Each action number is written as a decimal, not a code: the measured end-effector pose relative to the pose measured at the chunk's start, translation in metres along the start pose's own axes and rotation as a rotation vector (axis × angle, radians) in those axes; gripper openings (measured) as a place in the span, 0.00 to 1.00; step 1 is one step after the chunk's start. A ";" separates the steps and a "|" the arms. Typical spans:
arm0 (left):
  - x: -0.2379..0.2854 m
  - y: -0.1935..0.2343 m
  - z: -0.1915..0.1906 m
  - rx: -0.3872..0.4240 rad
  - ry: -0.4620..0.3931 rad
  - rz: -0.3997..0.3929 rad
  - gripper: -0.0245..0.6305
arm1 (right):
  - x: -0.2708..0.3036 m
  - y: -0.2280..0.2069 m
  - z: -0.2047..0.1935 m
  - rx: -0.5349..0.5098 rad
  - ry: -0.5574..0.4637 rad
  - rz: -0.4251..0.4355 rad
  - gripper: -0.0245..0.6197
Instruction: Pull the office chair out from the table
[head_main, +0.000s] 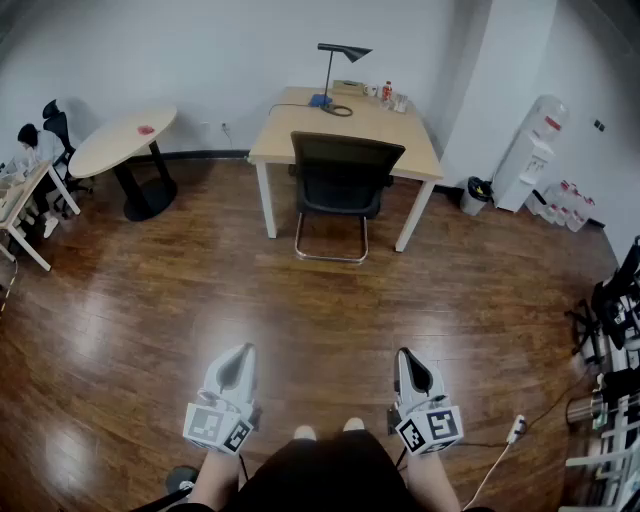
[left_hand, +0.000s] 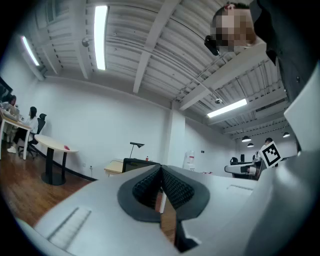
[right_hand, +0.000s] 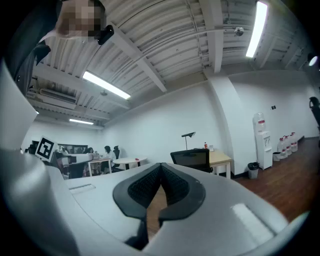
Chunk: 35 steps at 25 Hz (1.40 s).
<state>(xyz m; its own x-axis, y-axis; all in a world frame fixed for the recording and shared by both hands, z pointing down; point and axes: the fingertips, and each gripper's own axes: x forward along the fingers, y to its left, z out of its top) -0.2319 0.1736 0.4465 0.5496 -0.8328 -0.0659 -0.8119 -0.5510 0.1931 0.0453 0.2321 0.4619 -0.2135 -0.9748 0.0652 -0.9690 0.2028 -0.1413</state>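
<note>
A black mesh-backed office chair (head_main: 340, 185) on a chrome sled base stands pushed in at a light wooden table (head_main: 300, 130) near the far wall. Its back shows in the right gripper view as a dark panel (right_hand: 190, 159) and in the left gripper view (left_hand: 136, 163) behind the jaws. My left gripper (head_main: 243, 352) and right gripper (head_main: 403, 355) hang low in front of me, far from the chair. Both are shut with nothing between their jaws. They point level toward the table.
A black desk lamp (head_main: 338, 75) and small bottles (head_main: 387, 92) stand on the table. A round table (head_main: 125, 140) is at the left, a person (head_main: 35, 145) seated beyond it. A water dispenser (head_main: 528, 155) and bin (head_main: 476, 193) stand right. Cables and chair bases (head_main: 605, 330) crowd the right edge.
</note>
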 end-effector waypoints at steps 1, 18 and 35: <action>-0.001 0.003 0.000 -0.003 -0.008 0.009 0.04 | 0.001 -0.001 0.000 -0.003 0.001 0.002 0.06; 0.041 0.025 -0.005 0.041 -0.026 0.086 0.04 | 0.058 -0.035 -0.001 0.024 -0.042 0.049 0.06; 0.206 0.021 -0.002 0.082 -0.017 0.053 0.04 | 0.174 -0.137 0.031 0.008 -0.066 0.059 0.06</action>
<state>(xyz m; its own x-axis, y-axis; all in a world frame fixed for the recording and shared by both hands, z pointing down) -0.1360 -0.0094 0.4386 0.5028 -0.8612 -0.0746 -0.8534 -0.5082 0.1158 0.1443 0.0316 0.4622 -0.2615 -0.9652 -0.0087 -0.9538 0.2597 -0.1508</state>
